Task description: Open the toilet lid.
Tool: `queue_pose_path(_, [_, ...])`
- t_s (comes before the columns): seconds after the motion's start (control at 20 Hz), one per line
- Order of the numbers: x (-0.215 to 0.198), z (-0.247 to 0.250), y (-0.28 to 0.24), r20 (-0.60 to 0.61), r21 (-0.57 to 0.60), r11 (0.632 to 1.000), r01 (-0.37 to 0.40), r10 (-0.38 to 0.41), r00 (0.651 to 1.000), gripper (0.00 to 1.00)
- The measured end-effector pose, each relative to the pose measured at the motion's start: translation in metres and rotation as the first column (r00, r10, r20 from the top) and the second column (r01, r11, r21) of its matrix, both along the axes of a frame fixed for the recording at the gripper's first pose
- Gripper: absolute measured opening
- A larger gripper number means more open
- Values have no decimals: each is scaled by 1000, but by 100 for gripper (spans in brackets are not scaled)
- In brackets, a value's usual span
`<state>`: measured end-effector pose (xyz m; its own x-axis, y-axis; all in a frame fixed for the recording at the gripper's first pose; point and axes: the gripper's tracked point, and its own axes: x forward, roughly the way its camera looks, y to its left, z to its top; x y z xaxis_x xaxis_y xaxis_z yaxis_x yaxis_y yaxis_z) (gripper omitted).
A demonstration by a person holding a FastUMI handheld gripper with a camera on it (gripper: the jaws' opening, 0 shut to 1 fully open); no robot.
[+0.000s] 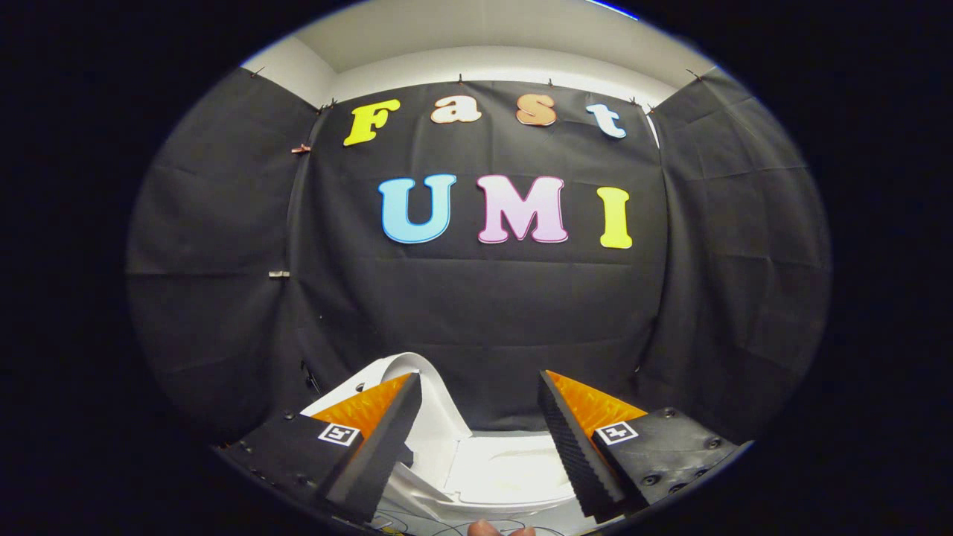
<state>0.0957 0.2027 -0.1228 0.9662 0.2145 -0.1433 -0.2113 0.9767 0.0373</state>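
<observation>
Your gripper [480, 432] has its jaws wide and empty; the toilet lid [417, 380] looks raised already, so just withdraw

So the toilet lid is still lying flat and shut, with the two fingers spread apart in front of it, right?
Not quite. The gripper view shows the toilet lid already raised, standing up beside the left finger, with the white toilet uncovered beyond the fingers. The hand-held gripper is indeed spread apart, gripping nothing.

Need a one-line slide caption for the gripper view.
Open gripper hovers above the white toilet; its lid stands raised just past the left finger.
</observation>
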Motion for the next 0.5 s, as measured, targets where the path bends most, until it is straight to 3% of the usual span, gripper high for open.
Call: queue_pose_path(0.5, [-5, 75, -117, 136, 39, 988, 152, -156, 978, 99])
